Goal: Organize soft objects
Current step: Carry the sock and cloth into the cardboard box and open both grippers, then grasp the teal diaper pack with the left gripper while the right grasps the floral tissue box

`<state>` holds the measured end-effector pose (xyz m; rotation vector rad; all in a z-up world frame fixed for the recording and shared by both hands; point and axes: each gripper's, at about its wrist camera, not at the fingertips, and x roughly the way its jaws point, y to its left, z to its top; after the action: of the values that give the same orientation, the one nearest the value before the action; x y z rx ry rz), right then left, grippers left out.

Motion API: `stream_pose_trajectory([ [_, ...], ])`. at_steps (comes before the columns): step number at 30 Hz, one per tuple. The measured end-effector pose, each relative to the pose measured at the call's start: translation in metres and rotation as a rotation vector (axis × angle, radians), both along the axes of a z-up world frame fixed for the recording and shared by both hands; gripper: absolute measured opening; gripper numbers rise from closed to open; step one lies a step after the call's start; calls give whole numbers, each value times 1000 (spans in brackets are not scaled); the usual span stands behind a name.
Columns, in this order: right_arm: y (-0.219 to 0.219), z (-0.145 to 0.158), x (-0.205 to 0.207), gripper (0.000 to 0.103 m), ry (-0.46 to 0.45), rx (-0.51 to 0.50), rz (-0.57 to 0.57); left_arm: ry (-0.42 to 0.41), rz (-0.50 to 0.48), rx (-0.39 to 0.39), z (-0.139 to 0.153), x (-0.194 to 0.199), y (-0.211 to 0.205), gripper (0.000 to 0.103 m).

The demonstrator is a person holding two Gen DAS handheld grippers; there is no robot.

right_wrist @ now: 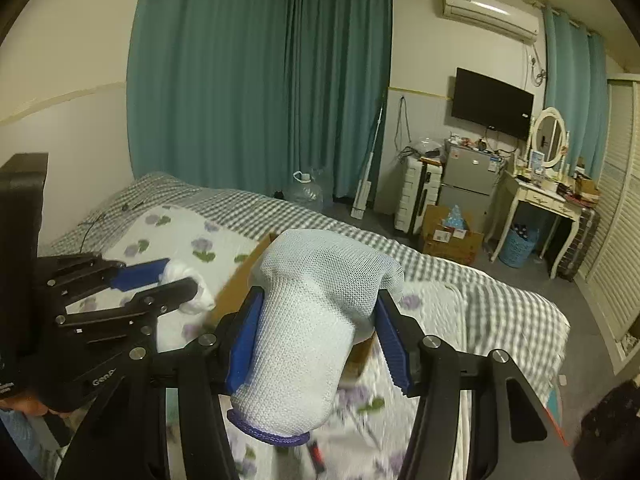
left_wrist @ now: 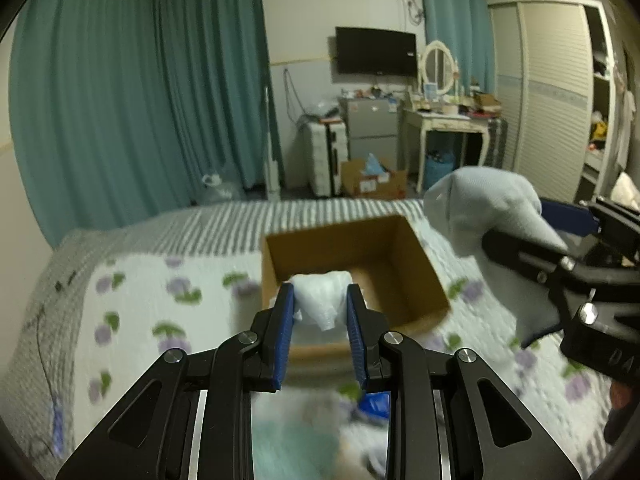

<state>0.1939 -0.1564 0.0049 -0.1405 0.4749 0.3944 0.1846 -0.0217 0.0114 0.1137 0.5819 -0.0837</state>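
An open cardboard box [left_wrist: 404, 264] sits on the flowered bed cover; it shows partly in the right wrist view [right_wrist: 236, 280]. My left gripper [left_wrist: 320, 296] is shut on a white rolled sock [left_wrist: 322, 302] above the box's near edge; it also shows in the right wrist view [right_wrist: 182, 276]. My right gripper [right_wrist: 318, 308] is shut on a pale blue knit sock [right_wrist: 308, 328] with a purple cuff, held above the bed right of the box. That sock and gripper show in the left wrist view [left_wrist: 484, 204].
The bed [left_wrist: 132, 292] has a flowered quilt over a grey checked sheet. Blurred soft items [left_wrist: 320, 420] lie below my left gripper. Teal curtains, a suitcase, a fridge, a floor box and a dressing table [right_wrist: 548, 196] stand beyond the bed.
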Motion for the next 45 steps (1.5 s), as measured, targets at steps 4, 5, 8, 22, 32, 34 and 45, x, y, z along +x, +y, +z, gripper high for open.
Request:
stream_pose_trajectory([
  [4, 13, -8, 52, 54, 8, -15, 2, 15, 0, 1, -8, 51, 3, 25],
  [5, 15, -12, 64, 54, 18, -17, 2, 27, 2, 7, -13, 62, 4, 25],
  [8, 21, -33, 105, 53, 69, -10, -2, 63, 9, 27, -35, 97, 6, 25],
  [22, 13, -104, 159, 74, 108, -3, -37, 147, 2, 45, -92, 139, 5, 52],
  [32, -37, -1, 76, 103, -13, 0, -76, 42, 42, 23, -14, 60, 20, 93],
  [34, -42, 15, 54, 103, -26, -21, -78, 28, 45, 5, 3, 37, 21, 98],
  [45, -42, 10, -38, 103, 52, -147, 5, 25, -2, 34, 3, -52, 6, 103],
])
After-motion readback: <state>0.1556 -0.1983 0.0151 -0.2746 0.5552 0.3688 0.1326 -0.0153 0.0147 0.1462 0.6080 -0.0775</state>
